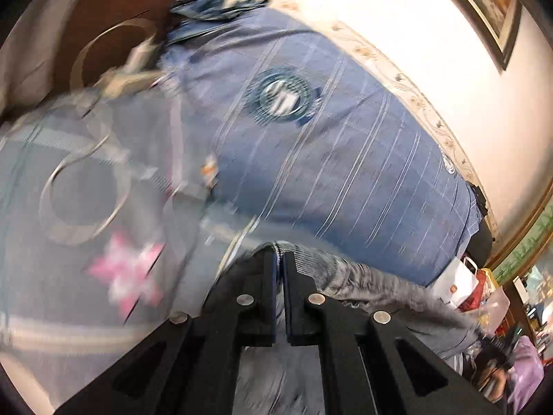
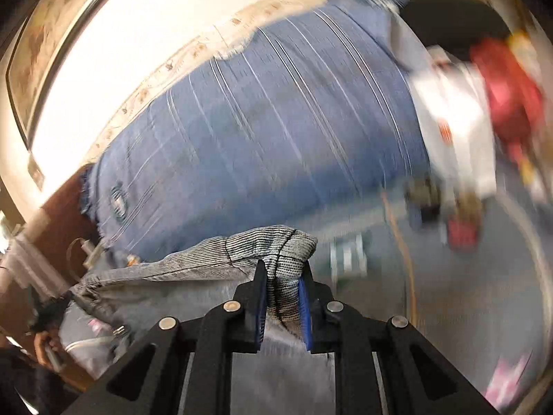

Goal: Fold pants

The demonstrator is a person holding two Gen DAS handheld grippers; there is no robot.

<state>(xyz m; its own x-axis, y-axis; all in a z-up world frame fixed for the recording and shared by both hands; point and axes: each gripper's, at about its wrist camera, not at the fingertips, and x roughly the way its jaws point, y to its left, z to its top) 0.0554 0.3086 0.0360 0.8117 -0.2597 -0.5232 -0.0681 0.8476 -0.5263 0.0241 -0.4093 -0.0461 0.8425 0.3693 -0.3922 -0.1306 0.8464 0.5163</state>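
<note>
The pants are grey with a ribbed waistband. In the left wrist view my left gripper (image 1: 280, 259) is shut on the edge of the pants (image 1: 373, 287), and the cloth trails off to the right. In the right wrist view my right gripper (image 2: 283, 269) is shut on a bunched fold of the ribbed band of the pants (image 2: 273, 245), and the cloth stretches away to the left. Both hold the pants lifted above a bed. Both views are blurred by motion.
A blue striped bedspread (image 1: 345, 159) covers the far part of the bed, with a grey patterned sheet (image 1: 69, 186) nearer. A cream wall (image 1: 414, 34) lies beyond. A white paper bag (image 2: 452, 131) and a red bag (image 2: 508, 97) stand at the bed's end.
</note>
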